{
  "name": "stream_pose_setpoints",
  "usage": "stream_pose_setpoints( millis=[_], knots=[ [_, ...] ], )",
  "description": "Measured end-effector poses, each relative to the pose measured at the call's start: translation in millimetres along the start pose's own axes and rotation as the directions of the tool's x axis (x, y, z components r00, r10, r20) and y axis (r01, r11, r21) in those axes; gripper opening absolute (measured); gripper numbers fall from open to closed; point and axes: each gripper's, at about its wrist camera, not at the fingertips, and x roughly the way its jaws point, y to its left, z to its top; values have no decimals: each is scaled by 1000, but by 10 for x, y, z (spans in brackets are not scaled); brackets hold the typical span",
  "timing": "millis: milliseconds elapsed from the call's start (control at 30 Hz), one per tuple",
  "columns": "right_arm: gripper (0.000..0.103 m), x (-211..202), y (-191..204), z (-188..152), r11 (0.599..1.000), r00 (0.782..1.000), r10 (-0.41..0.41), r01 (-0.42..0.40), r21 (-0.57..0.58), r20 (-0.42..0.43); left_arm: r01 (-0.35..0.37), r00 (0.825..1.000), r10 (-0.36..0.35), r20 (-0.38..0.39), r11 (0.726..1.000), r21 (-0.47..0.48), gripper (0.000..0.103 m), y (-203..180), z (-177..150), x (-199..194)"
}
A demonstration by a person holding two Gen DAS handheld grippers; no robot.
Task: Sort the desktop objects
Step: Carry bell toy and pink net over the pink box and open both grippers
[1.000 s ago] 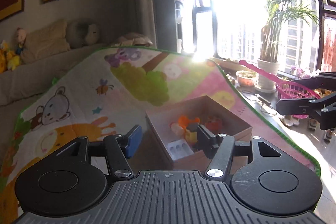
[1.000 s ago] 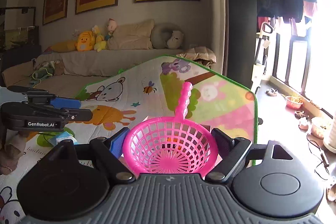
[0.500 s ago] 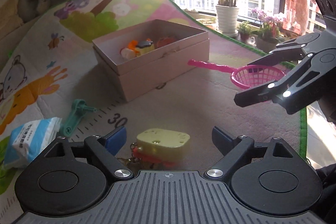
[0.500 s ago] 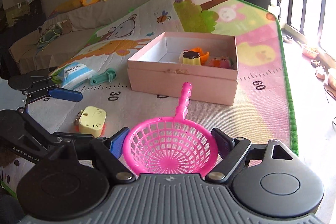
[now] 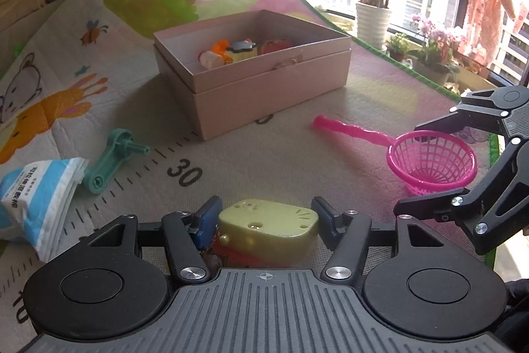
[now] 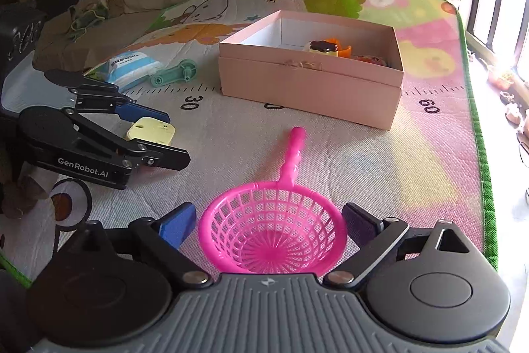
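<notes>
Sunlit windows and potted plants stand behind a padded children's play mat (image 5: 271,154) printed with cartoon animals and a ruler scale. Landmark: the open pink cardboard box (image 5: 264,88), already holding several small toys.

Left wrist view: the left gripper (image 5: 264,219) is closing around the pale yellow, cat-faced plastic toy (image 5: 269,229), which lies on the mat on the near side of the box. Both pads appear to touch its sides. A teal plastic crank handle (image 5: 110,161) and a blue-and-white tissue packet (image 5: 39,197) lie left of the box.

Right wrist view: the right gripper (image 6: 267,225) is opening; its pads stand clear of the pink plastic mesh scoop (image 6: 271,230), which rests on the mat near the box front, handle pointing boxward.

Recommended procedure: centre each item between the pads, close until firm, lift vertically, carry above the box rim, then release inside. The scoop's thin rim may flex, so it should probably be gripped across the bowl.
</notes>
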Motion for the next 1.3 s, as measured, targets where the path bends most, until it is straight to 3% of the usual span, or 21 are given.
stream_pose_setpoints(
  millis=[67, 133, 200, 333, 400, 533, 633, 733, 767, 833, 933, 1000, 1100, 1233, 1300],
  knots=[
    [95, 49, -27, 15, 1000, 1000, 13, -13, 18, -12, -16, 1000, 16, 4, 1000, 10, 65, -34, -24, -42],
    [86, 66, -49, 31, 999, 999, 23, -22, 31, -22, -22, 1000, 22, 8, 1000, 13, 65, -63, -44, -94],
    [84, 12, -53, 54, 999, 1000, 24, -24, 34, -13, -25, 999, 25, 21, 1000, 6, 65, -72, -44, -167],
    [84, -333, -28, 182, 1000, 997, 6, -5, -8, 83, -55, 993, 55, 109, 998, 2, 65, -76, 151, -463],
    [84, -636, -43, 321, 999, 981, -16, 24, -35, 193, -87, 975, 83, 206, 996, 13, 65, -85, 355, -692],
    [84, -1065, -144, 732, 992, 929, -81, 110, -60, 361, -171, 919, 147, 366, 985, 33, 65, -91, 836, -962],
    [84, -1121, -275, 1060, 981, 901, -154, 187, -43, 405, -186, 890, 183, 418, 982, -34, 65, -25, 1246, -918],
    [84, -1018, -463, 1361, 982, 904, -172, 186, 1, 390, -188, 874, 190, 448, 981, -49, 65, 49, 1591, -642],
    [84, -955, -508, 1431, 983, 905, -172, 186, 3, 389, -183, 876, 189, 443, 981, -58, 66, 82, 1666, -529],
    [84, -808, -579, 1532, 982, 910, -179, 191, 7, 374, -129, 897, 165, 409, 985, -113, 76, 244, 1761, -273],
    [84, -553, -695, 1596, 983, 925, -182, 184, 25, 334, -103, 913, 178, 366, 971, -216, 88, 537, 1605, -145],
    [84, -384, -749, 1622, 986, 937, -164, 160, 41, 307, -141, 913, 220, 344, 960, -242, 95, 673, 1386, -150],
    [84, -74, -741, 1713, 993, 956, -118, 105, 61, 268, -215, 924, 277, 263, 947, -240, 95, 776, 1036, -144],
    [84, 495, -563, 1870, 994, 974, -58, 36, 101, 221, -220, 951, 257, 173, 953, -206, 97, 795, 595, -138],
    [84, 738, -458, 1918, 994, 976, -66, 46, 100, 209, -234, 954, 262, 147, 955, -182, 99, 772, 407, -139]
  ],
)
